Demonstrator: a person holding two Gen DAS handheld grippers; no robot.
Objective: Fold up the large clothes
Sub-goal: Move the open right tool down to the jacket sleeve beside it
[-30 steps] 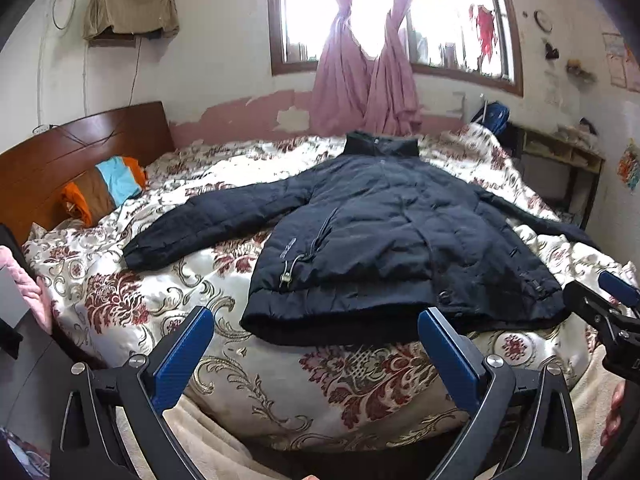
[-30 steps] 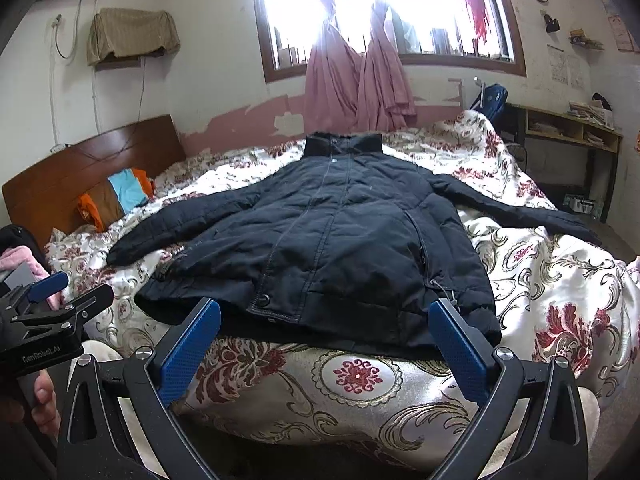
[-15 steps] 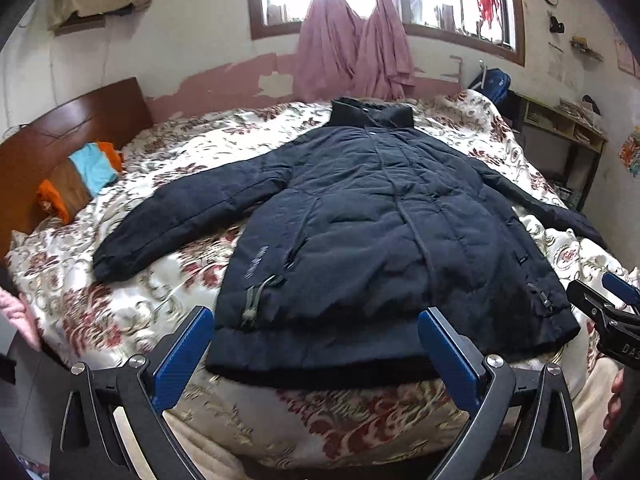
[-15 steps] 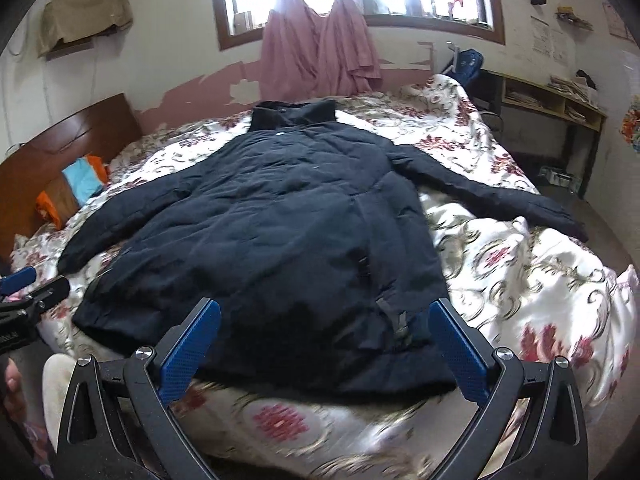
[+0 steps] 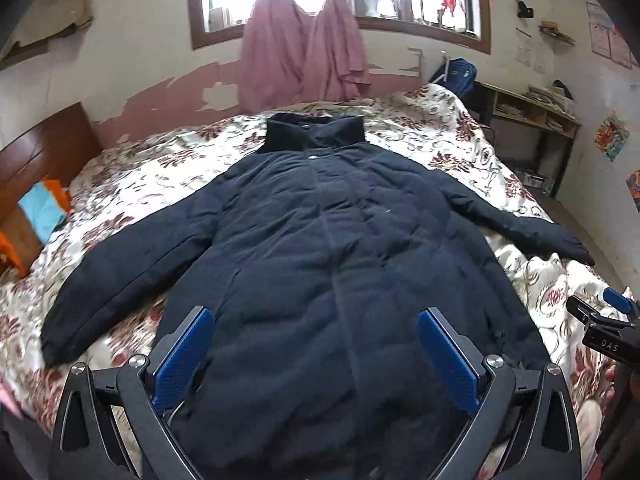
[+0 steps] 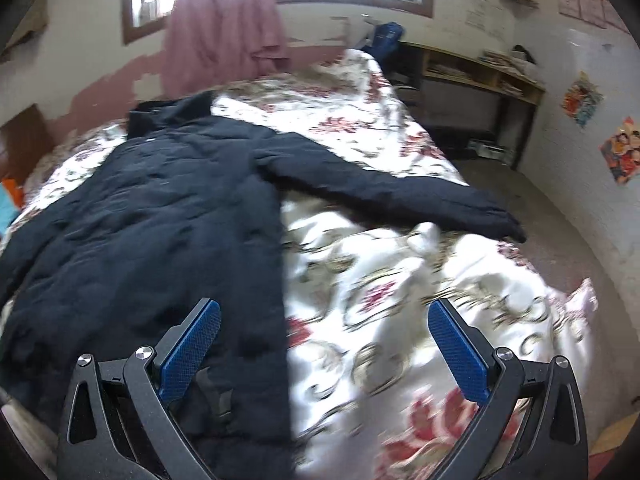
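Both claws (image 5: 316, 352) nearer spread coat (image 5: 320, 248)

Only one marking reads — "DAS" — on the right gripper (image 5: 614, 322) body.

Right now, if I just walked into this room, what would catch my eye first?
First, the big dark padded coat lying flat on the floral bedspread, collar toward the window, both sleeves spread out. Next, the pink curtains knotted against the bright window behind the bed. Closest to you, the left gripper hovers open over the coat's hem, and the right gripper hovers open at its right edge.
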